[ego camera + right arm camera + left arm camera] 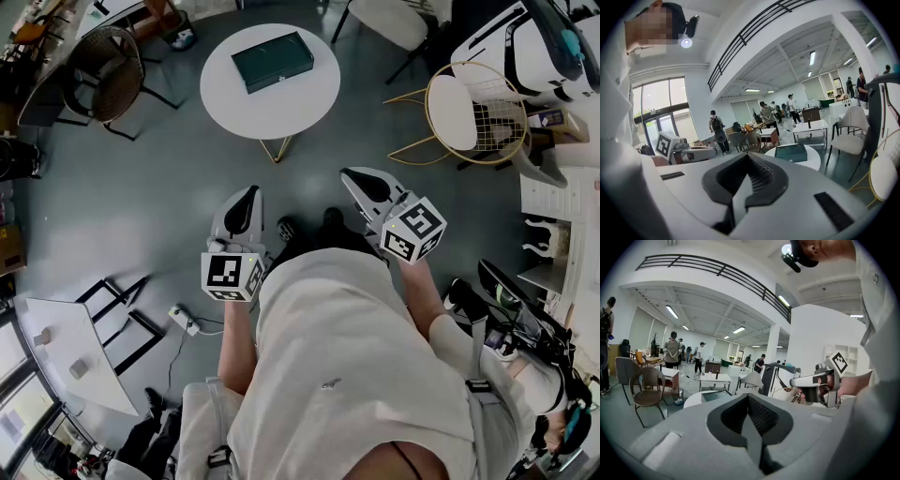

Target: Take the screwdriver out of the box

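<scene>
The dark green rectangular box (272,61) lies closed on the round white table (281,111) in the upper middle of the head view. Its long axis runs from lower left to upper right, and no screwdriver shows. Both tools sit well below it, pointing up-frame toward it. The left gripper (246,199) and the right gripper (361,178) each have their jaws pressed together on nothing. Neither looks clearly nearer, though the box is a little left of midway between them.
</scene>
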Tool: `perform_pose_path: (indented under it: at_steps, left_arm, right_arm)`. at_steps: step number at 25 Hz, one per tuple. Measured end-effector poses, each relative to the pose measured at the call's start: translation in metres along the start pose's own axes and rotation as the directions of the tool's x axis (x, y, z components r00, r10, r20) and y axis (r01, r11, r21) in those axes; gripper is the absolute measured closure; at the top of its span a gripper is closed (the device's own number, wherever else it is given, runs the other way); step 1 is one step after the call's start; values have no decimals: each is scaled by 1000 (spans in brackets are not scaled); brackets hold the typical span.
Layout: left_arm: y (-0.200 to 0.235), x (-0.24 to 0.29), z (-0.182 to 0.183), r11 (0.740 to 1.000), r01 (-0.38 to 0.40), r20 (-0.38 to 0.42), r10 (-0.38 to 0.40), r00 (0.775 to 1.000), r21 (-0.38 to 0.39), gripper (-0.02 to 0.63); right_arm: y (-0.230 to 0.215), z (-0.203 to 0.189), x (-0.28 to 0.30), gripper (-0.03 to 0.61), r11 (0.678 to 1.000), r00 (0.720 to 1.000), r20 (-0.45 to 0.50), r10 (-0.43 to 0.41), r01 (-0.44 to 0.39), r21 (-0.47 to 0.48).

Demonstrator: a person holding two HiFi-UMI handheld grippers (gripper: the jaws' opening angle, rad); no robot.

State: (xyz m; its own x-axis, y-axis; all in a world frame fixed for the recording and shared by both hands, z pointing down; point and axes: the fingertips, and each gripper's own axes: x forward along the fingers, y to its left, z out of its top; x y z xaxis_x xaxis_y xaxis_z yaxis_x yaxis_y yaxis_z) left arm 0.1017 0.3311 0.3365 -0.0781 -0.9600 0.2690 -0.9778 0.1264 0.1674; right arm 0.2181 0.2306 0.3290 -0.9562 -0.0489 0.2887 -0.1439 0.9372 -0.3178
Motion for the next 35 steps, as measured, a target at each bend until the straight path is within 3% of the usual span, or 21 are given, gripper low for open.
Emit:
perform_pose_path:
  at_steps: [10,21,35]
  left_arm:
    - [4,-8,-2,1000,13,-5,-13,1000,26,603]
    - [17,-14,-3,999,25,-10,-25,1000,42,603]
    - [22,4,-12,998,49,-47,-48,998,24,603]
  right_arm:
    - [13,-2,3,575,1000,1000,11,2,-2,-10]
    - [14,1,18,574,998,998,40,-55,54,43]
    - [-8,-6,24,574,991,995,4,-100,99,89]
